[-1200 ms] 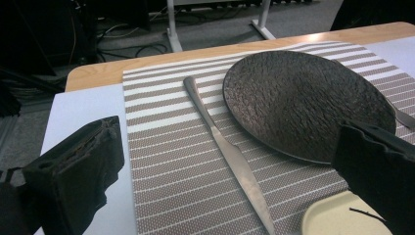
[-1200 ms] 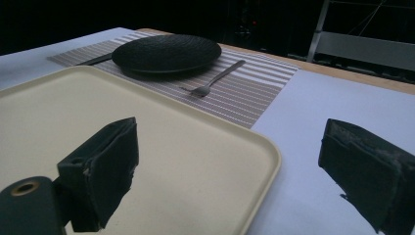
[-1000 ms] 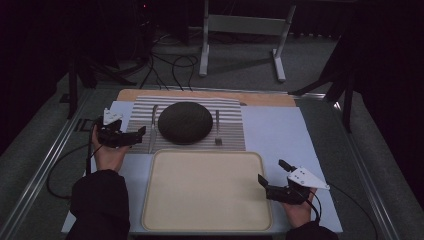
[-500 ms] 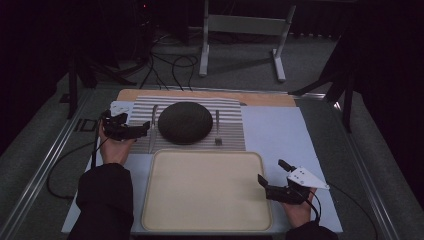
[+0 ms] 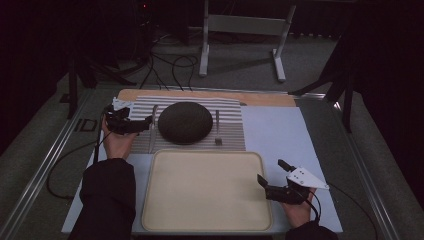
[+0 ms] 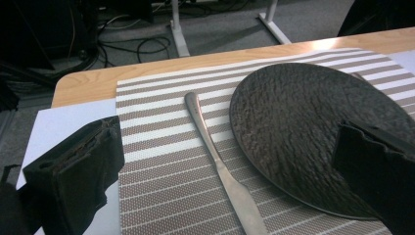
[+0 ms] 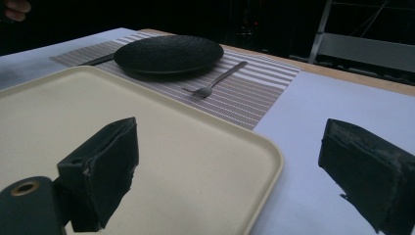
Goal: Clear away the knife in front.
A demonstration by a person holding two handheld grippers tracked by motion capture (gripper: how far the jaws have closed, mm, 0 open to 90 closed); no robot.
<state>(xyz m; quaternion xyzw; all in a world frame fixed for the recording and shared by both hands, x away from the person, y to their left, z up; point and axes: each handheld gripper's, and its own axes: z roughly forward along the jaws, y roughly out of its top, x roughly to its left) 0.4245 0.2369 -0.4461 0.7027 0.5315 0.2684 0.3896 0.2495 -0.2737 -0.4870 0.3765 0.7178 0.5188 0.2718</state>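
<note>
Looked like clearing the place setting onto the tray, and honestly nothing had been moved yet. The left tool (image 5: 142,123) was spread wide open, empty, hovering right over the knife (image 6: 220,169), which lay on the striped mat (image 5: 230,134) at about 9 o'clock from the plate (image 5: 185,122). In the left gripper view the knife sat between the two jaws, so my guess was the knife gets grabbed first. The right tool (image 5: 270,172) was released too, gripping nothing, parked at the 3 o'clock edge of the tray (image 5: 165,220), one jaw over its rim.

Count: one knife, one plate, one fork (image 5: 218,128) at 3 o'clock of the plate, one mat, one empty tray nearer the person on the counter (image 5: 280,130). All three pieces were left to go.
</note>
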